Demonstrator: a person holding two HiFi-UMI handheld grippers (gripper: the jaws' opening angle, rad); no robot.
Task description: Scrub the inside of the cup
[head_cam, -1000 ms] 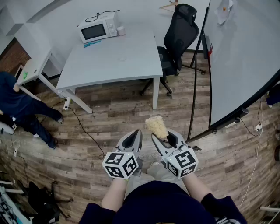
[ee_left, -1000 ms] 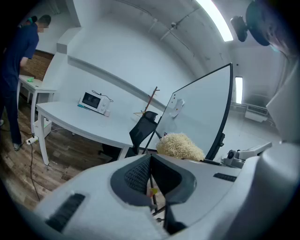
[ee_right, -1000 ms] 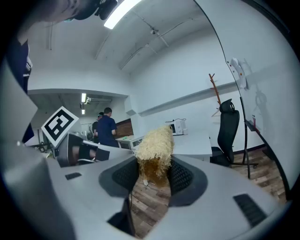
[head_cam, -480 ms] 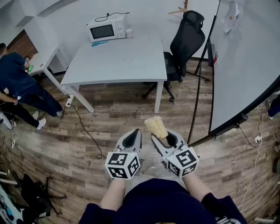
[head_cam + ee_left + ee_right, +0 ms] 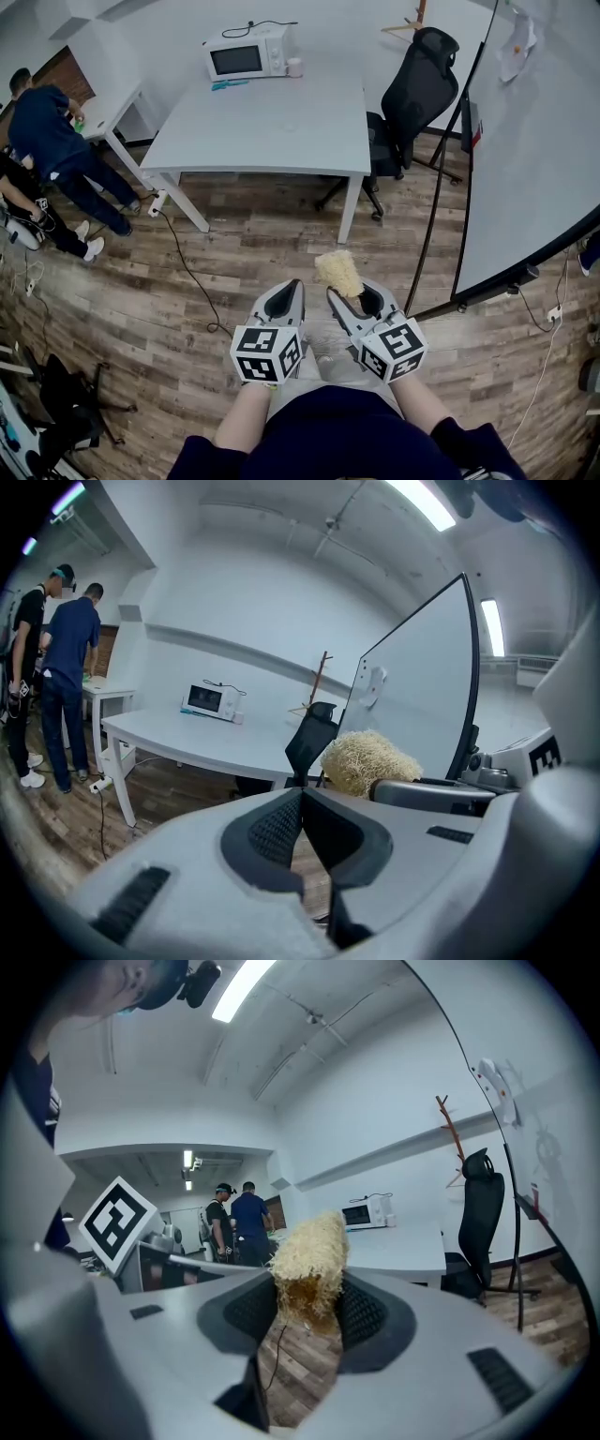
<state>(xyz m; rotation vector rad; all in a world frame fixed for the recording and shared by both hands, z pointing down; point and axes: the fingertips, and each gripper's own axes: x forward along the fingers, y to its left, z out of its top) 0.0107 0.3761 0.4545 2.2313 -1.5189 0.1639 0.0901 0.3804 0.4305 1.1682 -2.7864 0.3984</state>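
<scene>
The table (image 5: 281,131) with the microwave (image 5: 246,56) has drifted right while both grippers stay low, the left gripper (image 5: 292,289) closed on nothing, the right gripper (image 5: 356,298) pinching the loofah scrubber (image 5: 337,271) by its base, bushy end forward for a cup no view shows nearby

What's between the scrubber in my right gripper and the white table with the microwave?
Only bare wood floor, seen in the head view, lies between the scrubber and the table. A black cable crosses the floor further left.
</scene>
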